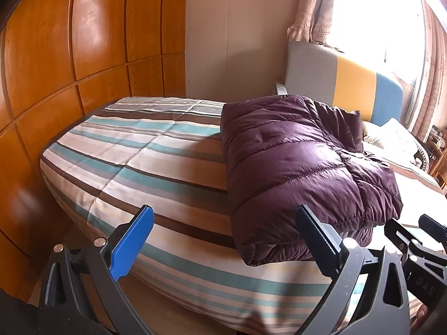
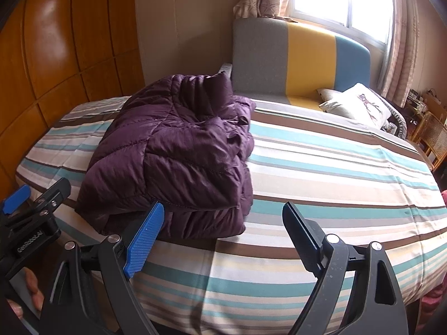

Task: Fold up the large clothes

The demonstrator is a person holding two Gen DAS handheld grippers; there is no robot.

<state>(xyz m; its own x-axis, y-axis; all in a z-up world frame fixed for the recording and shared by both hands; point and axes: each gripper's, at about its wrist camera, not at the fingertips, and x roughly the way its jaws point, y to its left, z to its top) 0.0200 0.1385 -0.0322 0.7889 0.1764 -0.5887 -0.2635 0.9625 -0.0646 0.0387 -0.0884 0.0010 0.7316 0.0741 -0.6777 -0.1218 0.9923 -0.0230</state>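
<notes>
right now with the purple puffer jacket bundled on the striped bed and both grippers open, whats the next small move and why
Probably draw both grippers back and stop. The purple puffer jacket already lies in a compact folded bundle on the striped bedspread, and the left gripper and right gripper both stand open with nothing between their fingers. If anything, press the puffy top layer flatter first.

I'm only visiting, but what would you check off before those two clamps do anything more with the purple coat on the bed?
1. Left gripper open, nothing between its jaws: ok.
2. Right gripper open, nothing between its jaws: ok.
3. Purple coat folded into a bundle: ok.
4. Coat fully supported on the striped bedspread, near its front edge: ok.
5. Pillows lie apart from the coat: ok.
6. Folds underneath are tidy: cannot tell.
</notes>
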